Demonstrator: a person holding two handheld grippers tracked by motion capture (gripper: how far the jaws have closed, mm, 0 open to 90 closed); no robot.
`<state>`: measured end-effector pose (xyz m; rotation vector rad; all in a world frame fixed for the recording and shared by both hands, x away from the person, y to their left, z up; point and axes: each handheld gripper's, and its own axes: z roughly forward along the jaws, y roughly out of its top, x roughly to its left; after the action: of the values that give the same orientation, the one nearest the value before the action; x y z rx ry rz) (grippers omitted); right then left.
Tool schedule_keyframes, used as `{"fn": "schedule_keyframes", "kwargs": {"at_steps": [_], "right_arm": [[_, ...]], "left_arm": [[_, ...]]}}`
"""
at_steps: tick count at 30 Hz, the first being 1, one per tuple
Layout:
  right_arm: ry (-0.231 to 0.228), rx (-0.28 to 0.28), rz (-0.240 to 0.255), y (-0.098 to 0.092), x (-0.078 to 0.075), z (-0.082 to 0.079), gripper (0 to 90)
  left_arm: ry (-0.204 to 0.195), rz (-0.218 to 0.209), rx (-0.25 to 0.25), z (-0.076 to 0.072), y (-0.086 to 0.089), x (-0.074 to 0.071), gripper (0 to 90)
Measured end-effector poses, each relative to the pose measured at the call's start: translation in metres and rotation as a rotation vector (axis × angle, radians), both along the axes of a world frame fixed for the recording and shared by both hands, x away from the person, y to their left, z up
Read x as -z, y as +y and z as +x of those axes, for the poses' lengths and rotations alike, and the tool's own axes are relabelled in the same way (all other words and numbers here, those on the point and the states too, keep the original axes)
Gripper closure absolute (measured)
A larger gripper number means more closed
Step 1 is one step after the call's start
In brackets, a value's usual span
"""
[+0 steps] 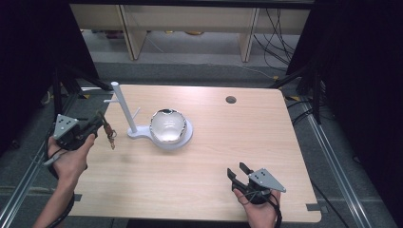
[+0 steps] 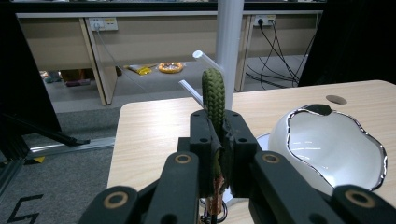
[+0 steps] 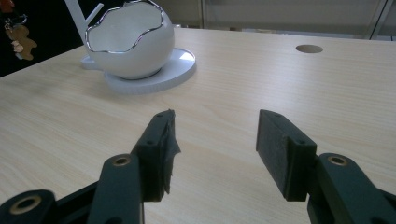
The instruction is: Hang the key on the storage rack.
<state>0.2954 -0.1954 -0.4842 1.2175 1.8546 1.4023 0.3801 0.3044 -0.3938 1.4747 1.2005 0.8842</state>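
Note:
My left gripper [image 1: 100, 122] hovers over the table's left edge, shut on a keychain [image 1: 110, 134]. The keychain's green braided loop [image 2: 214, 98] sticks up between the jaws, and a brown charm [image 3: 21, 42] dangles below. Just beyond stands a white stand [image 1: 124, 109] with short pegs [image 2: 205, 59] on its pole [image 2: 229, 42]. A white egg-shaped bowl [image 1: 167, 126] with a wavy silver rim rests on the stand's round base [image 3: 173, 70]. Near the front right edge, my right gripper [image 1: 239, 172] stands open and holds nothing, its pads [image 3: 275, 144] well apart above bare wood.
The wooden table [image 1: 214, 156] has a round cable hole [image 1: 231, 99] at the back right. Behind the table are wooden desks and loose cables on the floor. Dark frames flank both sides.

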Motion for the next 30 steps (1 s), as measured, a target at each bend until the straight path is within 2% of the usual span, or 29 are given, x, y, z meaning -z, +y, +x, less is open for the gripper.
{"fn": "schedule_keyframes", "kwargs": {"at_steps": [3, 9, 10, 11, 12, 16, 17, 18, 22, 25, 26, 30], "right_arm": [[-0.011, -0.005, -0.008, 0.0, 0.0, 0.0, 48.0], [-0.001, -0.01, 0.005, 0.001, -0.001, 0.0, 48.0], [-0.015, -0.002, -0.023, 0.0, -0.001, 0.0, 48.0], [-0.015, -0.002, -0.023, 0.0, -0.001, 0.0, 48.0], [-0.001, -0.01, 0.006, 0.001, -0.001, 0.0, 48.0], [-0.006, -0.008, 0.0, 0.001, -0.001, 0.0, 48.0], [0.005, -0.002, 0.002, 0.001, -0.001, -0.001, 48.0], [-0.01, 0.009, -0.008, 0.0, -0.002, -0.001, 48.0], [0.005, 0.008, -0.002, 0.0, -0.002, -0.001, 48.0], [-0.017, -0.009, -0.012, 0.0, 0.0, 0.0, 48.0], [-0.004, -0.009, 0.006, 0.001, 0.0, 0.0, 48.0], [0.0, -0.01, 0.006, 0.001, 0.0, 0.0, 48.0]], "left_arm": [[0.003, 0.003, 0.001, 0.004, -0.001, 0.0, 83.3], [0.007, 0.011, -0.005, 0.009, -0.002, -0.002, 83.3], [0.017, 0.019, -0.014, 0.01, -0.002, -0.003, 83.3], [0.017, 0.019, -0.014, 0.01, -0.002, -0.003, 83.3], [0.016, 0.021, -0.013, 0.011, -0.002, -0.003, 83.3], [0.02, 0.022, -0.017, 0.015, -0.004, -0.004, 83.3], [0.02, 0.025, -0.018, 0.016, -0.004, -0.004, 83.3], [0.02, 0.028, -0.018, 0.016, -0.004, -0.004, 83.3], [0.018, 0.038, -0.022, 0.019, -0.005, -0.005, 83.3], [0.018, 0.041, -0.026, 0.021, -0.005, -0.006, 83.3], [0.016, 0.041, -0.027, 0.021, -0.005, -0.007, 83.3], [0.018, 0.046, -0.031, 0.024, -0.006, -0.007, 83.3]]}}
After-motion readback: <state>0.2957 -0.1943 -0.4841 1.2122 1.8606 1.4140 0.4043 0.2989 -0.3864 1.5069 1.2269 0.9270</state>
